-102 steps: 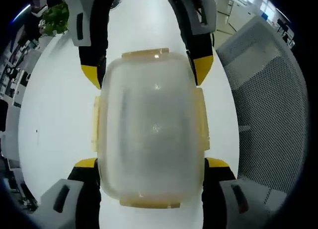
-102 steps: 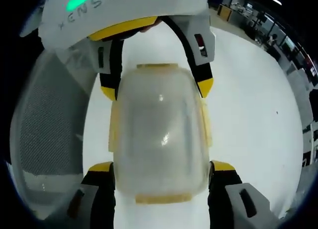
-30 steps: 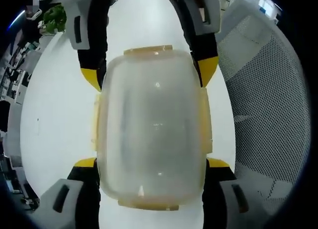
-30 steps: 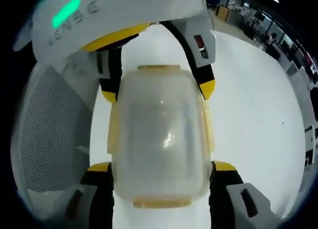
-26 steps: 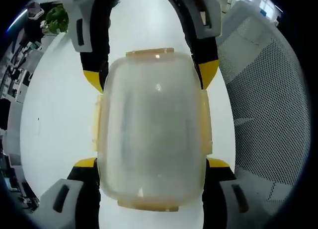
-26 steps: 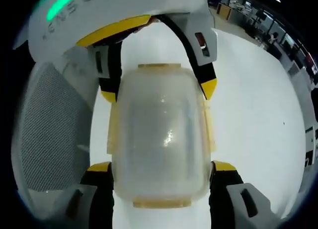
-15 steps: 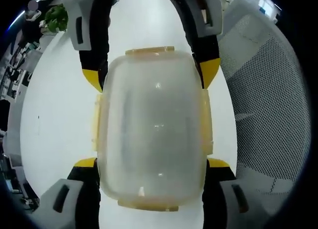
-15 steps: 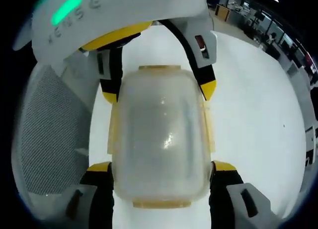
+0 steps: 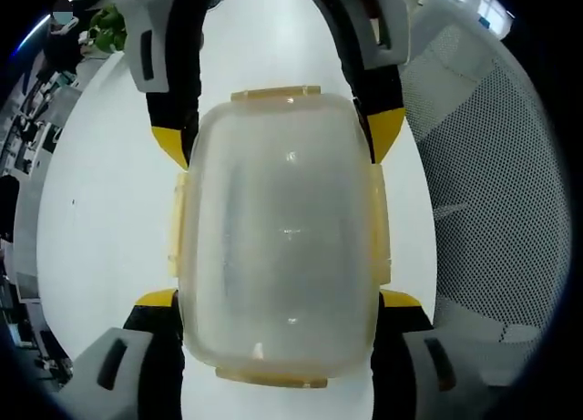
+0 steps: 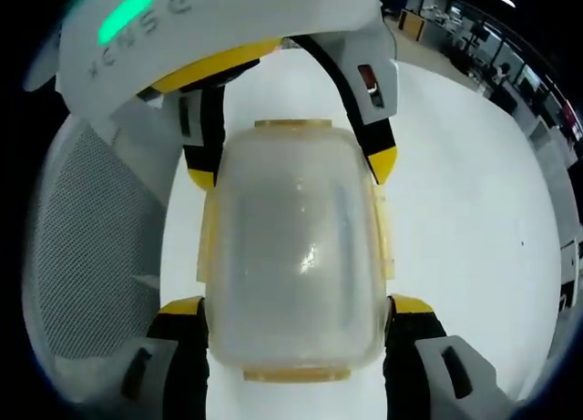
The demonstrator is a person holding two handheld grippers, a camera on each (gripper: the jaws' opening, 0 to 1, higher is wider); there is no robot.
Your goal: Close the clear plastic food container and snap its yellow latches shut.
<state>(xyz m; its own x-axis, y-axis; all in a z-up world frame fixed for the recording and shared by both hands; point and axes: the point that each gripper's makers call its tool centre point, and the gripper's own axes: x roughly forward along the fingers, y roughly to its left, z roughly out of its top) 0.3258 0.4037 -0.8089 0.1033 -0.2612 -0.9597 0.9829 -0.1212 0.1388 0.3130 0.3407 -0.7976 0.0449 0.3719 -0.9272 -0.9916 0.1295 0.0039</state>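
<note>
My left gripper (image 9: 278,297) and right gripper (image 10: 296,302) each pinch an end of the clear rounded plastic food container (image 9: 278,233), its long axis running between them, yellow latches (image 9: 378,224) alongside.

Both views look down, close, from opposite ends onto the shared container (image 9: 278,233) (image 10: 293,251).

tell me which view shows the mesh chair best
The left gripper view: the mesh chair spreads down its right side, with the perforated weave sharp and the back's edge traceable. The right gripper view has the chair on its left, partly hidden behind the left gripper, beside the container.
</note>
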